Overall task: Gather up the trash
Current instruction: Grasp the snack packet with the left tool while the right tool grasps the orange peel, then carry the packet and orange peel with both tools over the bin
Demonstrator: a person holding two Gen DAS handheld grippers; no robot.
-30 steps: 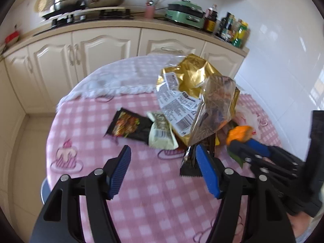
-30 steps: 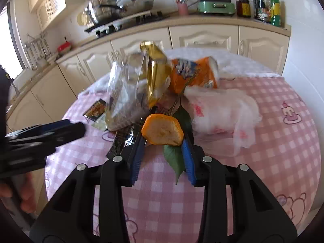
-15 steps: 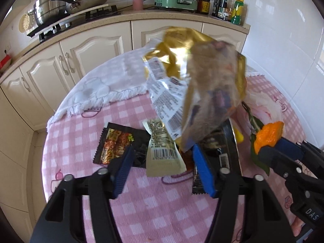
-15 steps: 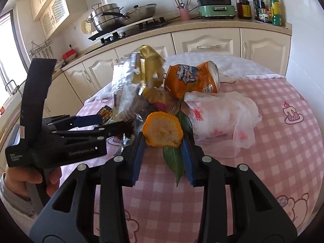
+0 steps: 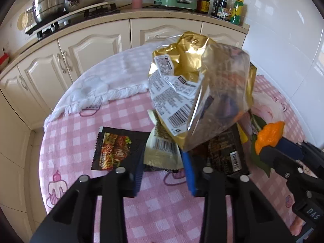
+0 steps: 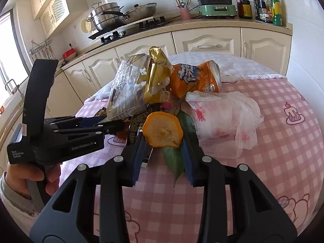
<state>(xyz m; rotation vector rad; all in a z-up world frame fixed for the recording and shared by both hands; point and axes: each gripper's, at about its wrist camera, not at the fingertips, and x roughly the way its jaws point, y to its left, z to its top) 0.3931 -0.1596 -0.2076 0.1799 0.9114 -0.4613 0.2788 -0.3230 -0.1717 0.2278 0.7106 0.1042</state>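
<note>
Two grippers work over a round table [image 6: 283,105] covered in pink checked cloth with cake prints. The left gripper [image 5: 164,169] has just been closing its blue ribbed pads around a pale, crinkled snack packet [image 5: 162,151]; the packet lies between them, but whether the pads already press it I cannot tell. Beside it lies a flat black sachet [image 5: 115,147] with a serrated edge, and above rises a crumpled gold foil bag [image 5: 194,85] with a clear, glossy side that hides much of what lies behind. The right gripper [image 6: 162,147] pinches an orange peel [image 6: 162,129], rough and cupped, with green leaves [image 6: 174,158] hanging between its pads. Behind it sit a dented orange can [image 6: 194,79] on its side and a soft, wrinkled white plastic bag [image 6: 224,117]. A dark wrapper [image 5: 224,151] is half covered by the foil bag. A hand [image 6: 26,176] grips the left tool's handle. Cloth nearest the right gripper lies bare; a fringed white cloth [image 5: 101,85] covers the far edge.
</note>
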